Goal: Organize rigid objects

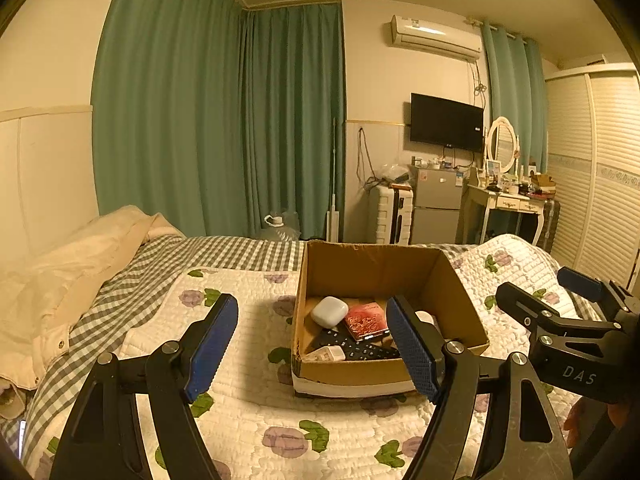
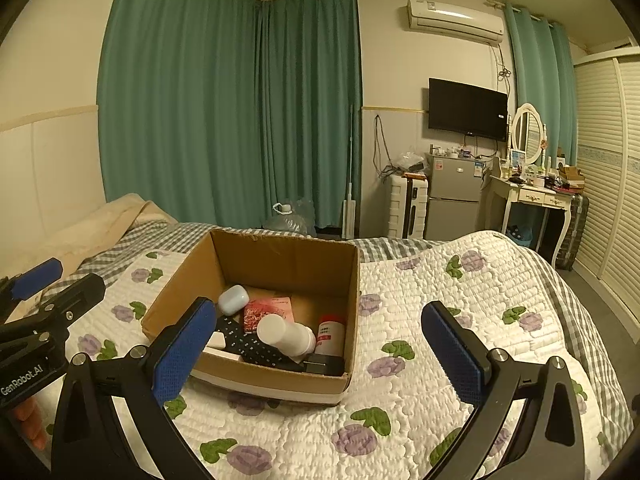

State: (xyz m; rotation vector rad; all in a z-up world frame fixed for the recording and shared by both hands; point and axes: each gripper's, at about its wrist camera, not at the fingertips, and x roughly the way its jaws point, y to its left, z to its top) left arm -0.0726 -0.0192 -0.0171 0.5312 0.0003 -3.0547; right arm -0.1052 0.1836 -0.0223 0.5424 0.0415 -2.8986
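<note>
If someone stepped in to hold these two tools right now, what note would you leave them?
Left tool: open, holding nothing, hovering before the cardboard box.
Right tool: open, holding nothing, on the box's right.
In the box on the quilt: white earbud case, red packet, white bottle, red-labelled bottle, black remote.
Done: these items are boxed.
Left: no loose item shows on the quilt; check outside the views.
</note>
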